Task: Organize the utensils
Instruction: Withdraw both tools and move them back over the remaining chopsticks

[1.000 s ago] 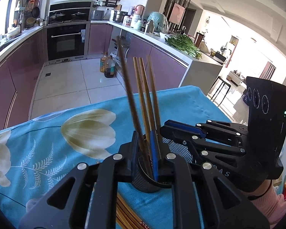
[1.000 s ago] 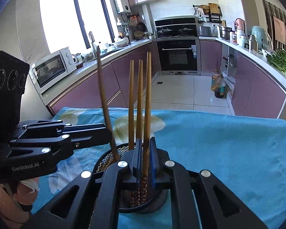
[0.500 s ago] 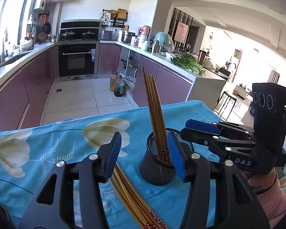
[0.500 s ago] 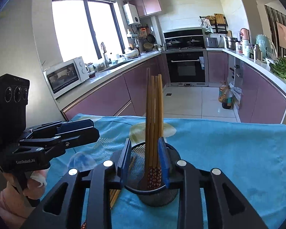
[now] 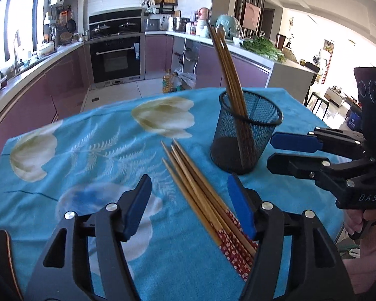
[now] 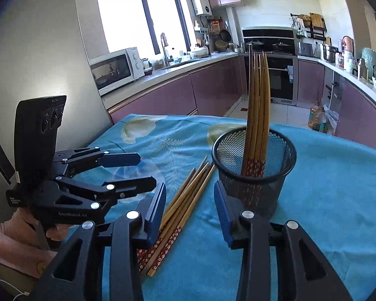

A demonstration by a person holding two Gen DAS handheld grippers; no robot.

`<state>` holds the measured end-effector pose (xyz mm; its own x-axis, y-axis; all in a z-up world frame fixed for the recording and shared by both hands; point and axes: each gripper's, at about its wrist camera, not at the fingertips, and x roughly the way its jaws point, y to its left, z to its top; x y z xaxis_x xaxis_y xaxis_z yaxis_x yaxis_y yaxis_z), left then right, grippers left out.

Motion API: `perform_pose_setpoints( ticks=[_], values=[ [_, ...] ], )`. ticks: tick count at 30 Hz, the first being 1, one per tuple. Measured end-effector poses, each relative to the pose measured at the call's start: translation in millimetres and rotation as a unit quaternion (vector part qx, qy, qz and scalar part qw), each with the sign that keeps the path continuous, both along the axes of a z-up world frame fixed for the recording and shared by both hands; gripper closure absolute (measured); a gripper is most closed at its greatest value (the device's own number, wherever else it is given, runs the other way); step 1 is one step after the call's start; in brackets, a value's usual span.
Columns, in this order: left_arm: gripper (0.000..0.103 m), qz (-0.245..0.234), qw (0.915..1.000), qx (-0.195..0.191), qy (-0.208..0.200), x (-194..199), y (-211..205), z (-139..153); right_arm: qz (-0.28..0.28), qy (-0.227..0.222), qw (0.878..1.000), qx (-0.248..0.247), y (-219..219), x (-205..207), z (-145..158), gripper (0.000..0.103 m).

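Observation:
A black mesh cup (image 5: pixel 245 135) stands on the blue flowered cloth and holds several wooden chopsticks (image 5: pixel 229 75). It also shows in the right wrist view (image 6: pixel 254 168), with the chopsticks (image 6: pixel 257 100) upright in it. A bundle of loose chopsticks (image 5: pixel 203 193) lies on the cloth left of the cup, seen in the right wrist view too (image 6: pixel 180 205). My left gripper (image 5: pixel 191 205) is open and empty above the bundle's red ends. My right gripper (image 6: pixel 190 213) is open and empty in front of the cup, and shows in the left wrist view (image 5: pixel 283 150).
The table (image 5: pixel 87 150) is covered by the blue cloth and stands in a kitchen. Purple cabinets, an oven (image 5: pixel 116 57) and a microwave (image 6: pixel 115 69) line the walls beyond. The cloth's far edge drops to a tiled floor (image 5: pixel 148 85).
Both grippers were shut on chopsticks in the cup, then opened and drew back from it. The chopsticks now stand loose in the cup, and the bundle on the cloth has come into view.

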<state>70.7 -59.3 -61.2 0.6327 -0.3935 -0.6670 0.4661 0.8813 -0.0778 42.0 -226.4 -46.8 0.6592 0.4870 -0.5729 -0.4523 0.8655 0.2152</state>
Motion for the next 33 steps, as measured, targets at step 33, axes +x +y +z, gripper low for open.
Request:
perform_pose_setpoints(
  ticks=[33],
  values=[
    [0.047,0.012,0.9971,0.027,0.070,8.8,-6.0,-51.2,-0.007,0.085,0.996,-0.004,4.8,11.8,-50.8,0.065]
  ],
)
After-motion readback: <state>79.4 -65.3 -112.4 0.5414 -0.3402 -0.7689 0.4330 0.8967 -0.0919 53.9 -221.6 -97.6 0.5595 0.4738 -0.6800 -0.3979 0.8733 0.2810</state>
